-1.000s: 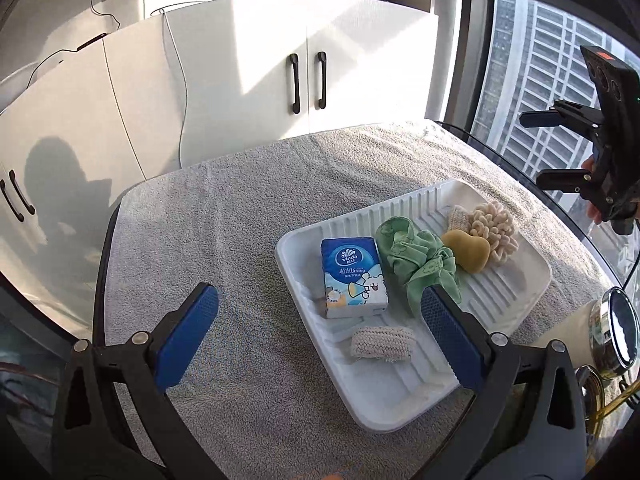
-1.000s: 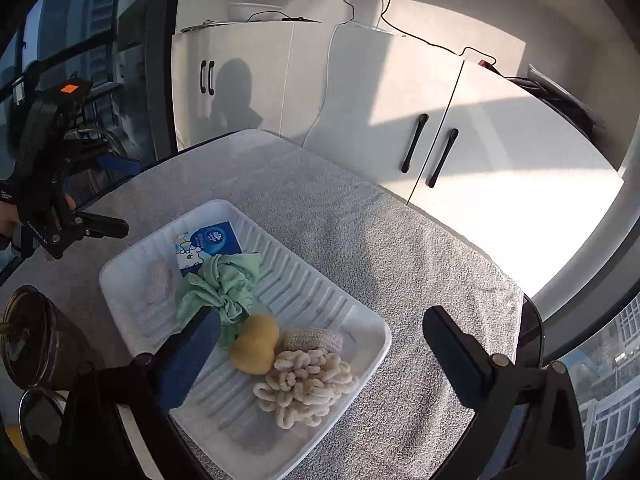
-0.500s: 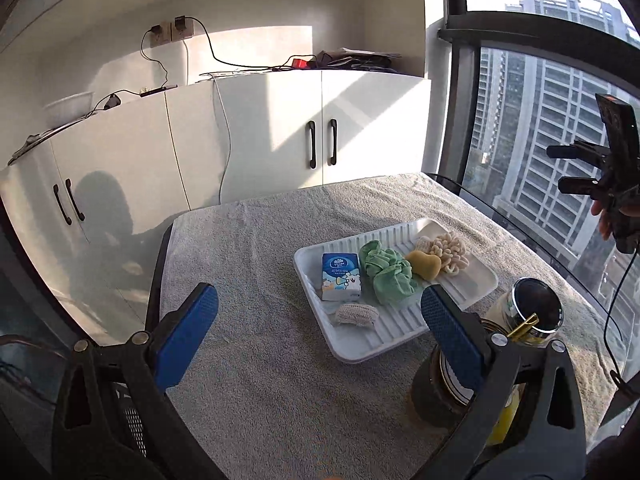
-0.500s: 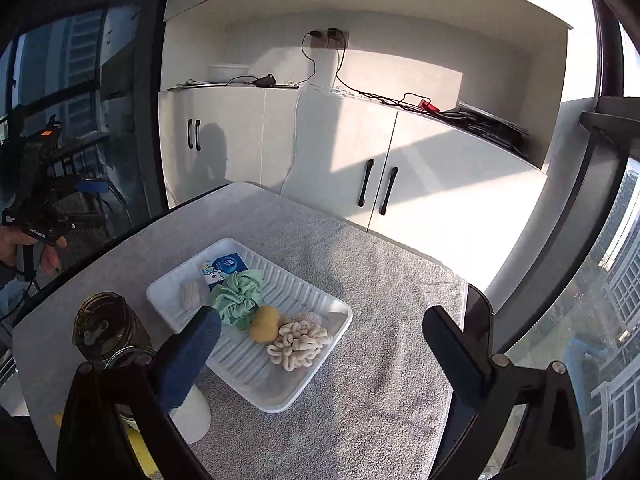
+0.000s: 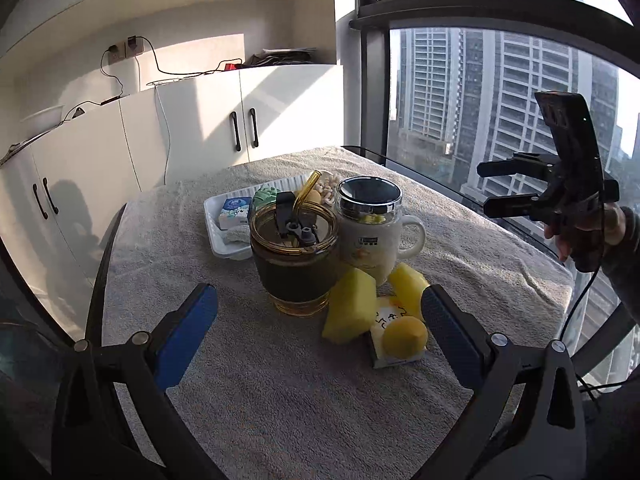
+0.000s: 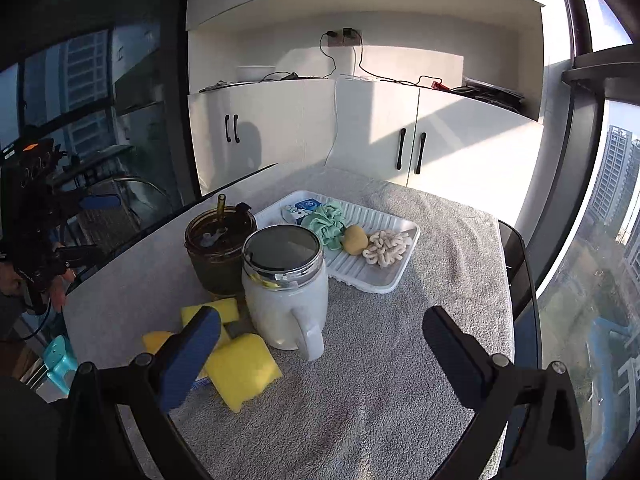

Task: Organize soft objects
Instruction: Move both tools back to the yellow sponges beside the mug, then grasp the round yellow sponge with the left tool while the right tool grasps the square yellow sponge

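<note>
Both grippers hang released above the table's near edge, jaws wide and empty: my left gripper [image 5: 318, 316] over the yellow pile, my right gripper [image 6: 320, 340] over bare towel beside the mug. I also see the right one from the left camera, held in a hand [image 5: 592, 232] off the table's right edge, its jaws apart.

On the far half of the table the white ribbed tray [image 6: 372, 276] holds the soft things. A tissue pack [image 6: 304, 206] lies at its far left corner, a green scrunchie [image 6: 326, 222] next to it, then a yellow sponge ball [image 6: 355, 239] and a cream coral-like scrubber [image 6: 386, 246] toward the right end. A pale knitted pad [image 5: 236, 235] sits at the tray's near left corner, seen only from the left camera.

Just in front of the tray stand an amber tumbler [image 5: 294, 256] with a lid and straw, and a white mug [image 6: 286, 304] with a metal-rimmed lid; I cannot tell what either holds.

Near the front edge lie two yellow sponges [image 5: 350, 306], a flat white pack [image 5: 390, 334] and a yellow ball [image 5: 404, 336] resting on that pack, all bunched against the tumbler and mug, outside the tray.

A grey towel [image 6: 400, 380] covers the table. White cabinets [image 6: 360, 132] with black handles stand behind it, cables run to wall sockets above, and windows [image 5: 500, 92] show high-rise blocks.
</note>
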Demonstrator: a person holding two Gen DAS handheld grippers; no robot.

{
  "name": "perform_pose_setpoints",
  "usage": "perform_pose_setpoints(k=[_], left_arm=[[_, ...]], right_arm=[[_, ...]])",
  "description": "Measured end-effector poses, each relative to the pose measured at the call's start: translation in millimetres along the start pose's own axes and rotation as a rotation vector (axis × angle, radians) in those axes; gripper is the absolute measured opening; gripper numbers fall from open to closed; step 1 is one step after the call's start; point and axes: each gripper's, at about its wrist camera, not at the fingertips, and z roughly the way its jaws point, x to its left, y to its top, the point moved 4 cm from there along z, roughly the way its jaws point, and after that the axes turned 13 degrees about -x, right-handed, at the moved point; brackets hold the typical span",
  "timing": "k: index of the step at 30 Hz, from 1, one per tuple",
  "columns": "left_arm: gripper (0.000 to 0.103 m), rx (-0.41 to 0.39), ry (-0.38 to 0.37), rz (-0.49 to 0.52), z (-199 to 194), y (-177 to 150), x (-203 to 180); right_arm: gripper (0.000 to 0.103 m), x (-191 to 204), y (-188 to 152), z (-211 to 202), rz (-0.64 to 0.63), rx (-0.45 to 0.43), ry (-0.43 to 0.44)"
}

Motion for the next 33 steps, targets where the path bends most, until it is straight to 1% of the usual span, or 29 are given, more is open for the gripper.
perform_pose_setpoints(k=[4,5,6,8,11,13,16,19,21,23,25,26,28,30,33], left_arm=[[0.103,0.017,-0.038,0.015,6.1,-17.2,-32.3],[0.103,0.022,-0.033,0.024,9.5,-20.9,-37.1],[0.103,0.027,-0.03,0.026,13.0,-24.1,-40.4],[0.103,0.043,-0.05,0.025,18.9,-31.2,-47.0],[0.103,0.061,-0.055,0.038,30.0,-40.0,-50.0],[0.103,0.082,-0.06,0.02,39.3,-45.5,-47.5],[0.103,0.107,-0.075,-0.012,48.8,-52.6,-45.6],[0.102,0.113,-0.081,-0.013,55.4,-54.9,-47.2],[0.102,0.104,-0.092,-0.024,57.8,-53.8,-47.7],[0.096,0.108,-0.102,-0.038,60.8,-54.2,-47.5],[0.084,0.12,-0.108,-0.037,64.0,-56.4,-49.3],[0.081,0.125,-0.111,-0.032,65.2,-57.8,-50.7],[0.072,0.134,-0.114,-0.024,68.0,-60.9,-52.7],[0.069,0.14,-0.119,-0.035,70.2,-63.0,-52.3],[0.069,0.144,-0.122,-0.053,73.0,-63.6,-51.1]], right_arm=[[0.103,20.8,-35.9,0.4,0.092,0.033,0.004],[0.103,26.1,-43.1,2.1,0.108,0.045,0.008],[0.103,30.3,-48.7,3.4,0.114,0.053,0.005],[0.103,37.4,-57.5,8.0,0.101,0.071,-0.016],[0.103,38.5,-64.0,14.5,0.119,0.084,-0.022],[0.099,36.9,-66.4,19.6,0.122,0.095,-0.04],[0.098,35.2,-72.2,26.7,0.11,0.118,-0.061],[0.094,31.6,-78.4,33.9,0.121,0.144,-0.068],[0.093,30.4,-81.2,36.9,0.127,0.151,-0.072],[0.091,30.1,-82.7,39.4,0.133,0.156,-0.068],[0.091,31.0,-83.6,41.6,0.134,0.159,-0.06],[0.091,32.2,-84.0,43.2,0.132,0.161,-0.056],[0.091,33.8,-84.9,46.1,0.128,0.165,-0.048],[0.091,35.5,-85.7,49.0,0.124,0.167,-0.038],[0.091,37.8,-86.0,53.5,0.118,0.17,-0.025]])
